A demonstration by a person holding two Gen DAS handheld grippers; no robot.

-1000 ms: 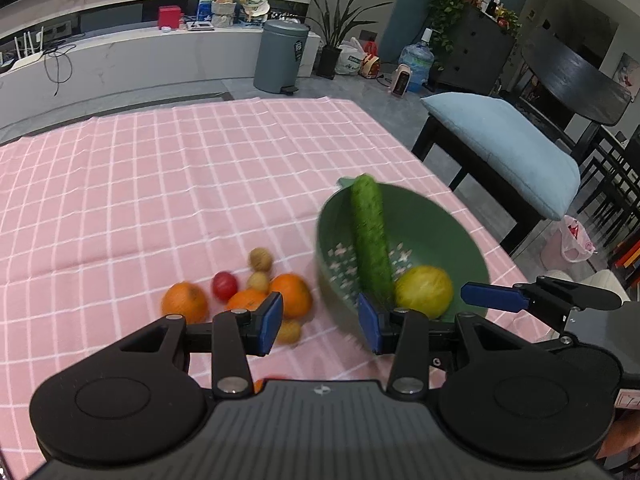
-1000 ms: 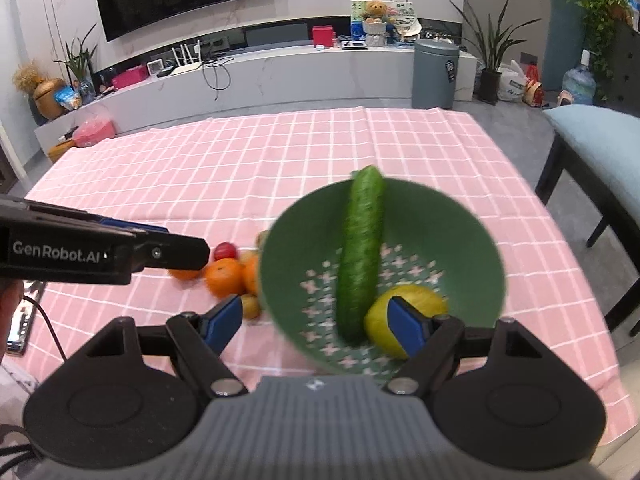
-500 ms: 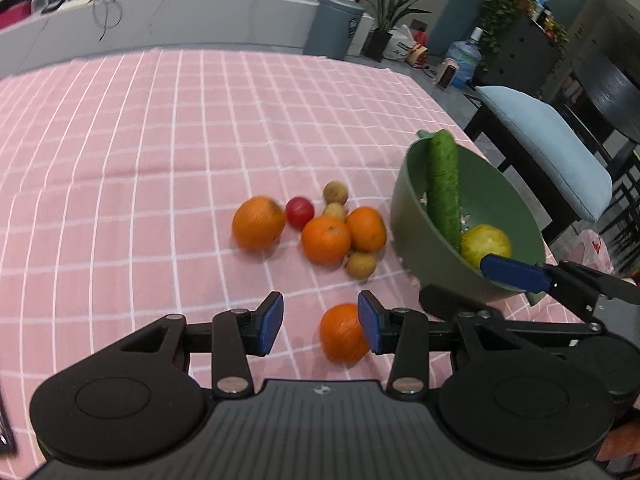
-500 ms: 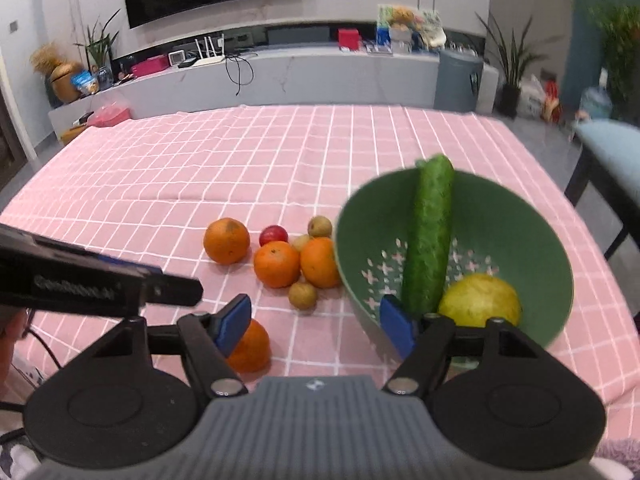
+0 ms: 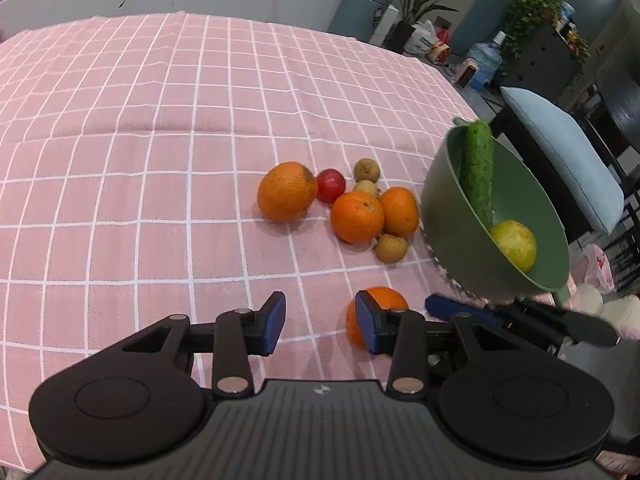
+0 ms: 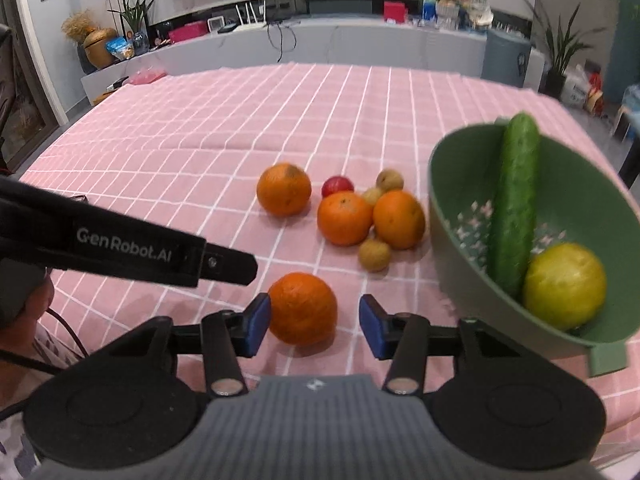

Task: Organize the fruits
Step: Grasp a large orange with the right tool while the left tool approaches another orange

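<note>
A green colander bowl (image 6: 452, 184) sits at the table's right with a cucumber (image 6: 514, 200) and a yellow fruit (image 6: 564, 284) inside; it also shows in the left wrist view (image 5: 444, 208). Three oranges (image 6: 345, 218), a red fruit (image 6: 337, 185) and small brown fruits (image 6: 374, 255) cluster left of it. A lone orange (image 6: 303, 307) lies nearest, between the open fingers of my right gripper (image 6: 314, 325), untouched. My left gripper (image 5: 320, 322) is open and empty, with that orange (image 5: 386, 298) just behind its right finger.
The pink checked tablecloth (image 5: 160, 160) covers the table. A chair with a blue cushion (image 5: 560, 152) stands beyond the right edge. My left gripper's body (image 6: 120, 240) crosses the left of the right wrist view. A bin (image 6: 506, 56) and a low counter stand behind.
Both grippers pulled back and shifted left, away from the bowl. The fruit cluster and the lone orange came into fuller view; the lone orange now lies between my right gripper's fingers.
</note>
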